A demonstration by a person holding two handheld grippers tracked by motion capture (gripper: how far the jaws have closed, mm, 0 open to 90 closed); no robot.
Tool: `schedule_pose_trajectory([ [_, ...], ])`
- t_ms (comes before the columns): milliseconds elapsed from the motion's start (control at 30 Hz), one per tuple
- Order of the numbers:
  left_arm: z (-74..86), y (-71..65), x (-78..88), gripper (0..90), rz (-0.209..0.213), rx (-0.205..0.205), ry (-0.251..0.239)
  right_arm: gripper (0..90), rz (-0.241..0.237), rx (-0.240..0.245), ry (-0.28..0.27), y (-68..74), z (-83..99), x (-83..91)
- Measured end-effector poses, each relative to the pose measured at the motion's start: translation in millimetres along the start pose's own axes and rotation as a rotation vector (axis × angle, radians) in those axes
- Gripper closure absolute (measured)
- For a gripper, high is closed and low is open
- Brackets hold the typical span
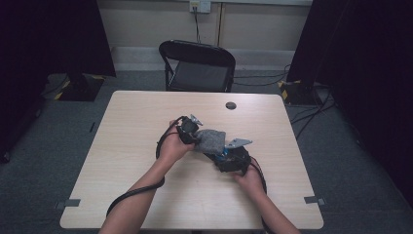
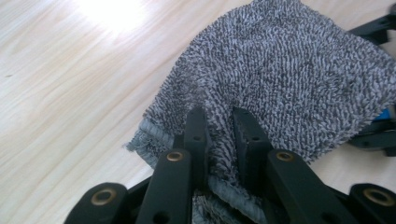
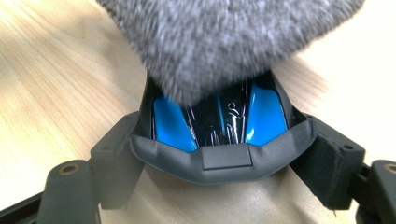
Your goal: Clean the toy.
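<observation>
Table: a light wood-grain table (image 1: 136,146) with a pale top, seen from above.
Small disc: a dark round disc (image 1: 231,105) lies flat on the tabletop, well beyond the two claws, near the far edge.
Towel: a grey terry towel (image 2: 280,79) sits over the middle of the table between the claws; whether it rests on the wood cannot be told.
Floor: grey carpet (image 1: 44,161) surrounds the table.

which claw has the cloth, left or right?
The left claw: its jaws pinch the grey cloth's hemmed edge. The right claw grips a black-and-blue object instead; the cloth only drapes over that.
</observation>
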State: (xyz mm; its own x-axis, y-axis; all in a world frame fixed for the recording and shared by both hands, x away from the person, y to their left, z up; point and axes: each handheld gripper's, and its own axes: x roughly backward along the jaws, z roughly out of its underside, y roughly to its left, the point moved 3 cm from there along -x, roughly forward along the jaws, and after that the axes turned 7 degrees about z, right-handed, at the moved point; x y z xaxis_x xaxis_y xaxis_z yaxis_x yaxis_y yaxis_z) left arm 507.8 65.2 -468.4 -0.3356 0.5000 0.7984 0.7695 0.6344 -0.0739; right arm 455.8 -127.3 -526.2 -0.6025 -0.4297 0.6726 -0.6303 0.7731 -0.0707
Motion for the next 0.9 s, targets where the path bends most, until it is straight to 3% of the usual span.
schedule_pose_trajectory([
  [900, 18.2, 42.9, 2.7, 77.5, -0.083, 0.117, 0.023, 23.1, 0.0, -0.001, 0.0, 0.0, 0.0, 0.0],
])
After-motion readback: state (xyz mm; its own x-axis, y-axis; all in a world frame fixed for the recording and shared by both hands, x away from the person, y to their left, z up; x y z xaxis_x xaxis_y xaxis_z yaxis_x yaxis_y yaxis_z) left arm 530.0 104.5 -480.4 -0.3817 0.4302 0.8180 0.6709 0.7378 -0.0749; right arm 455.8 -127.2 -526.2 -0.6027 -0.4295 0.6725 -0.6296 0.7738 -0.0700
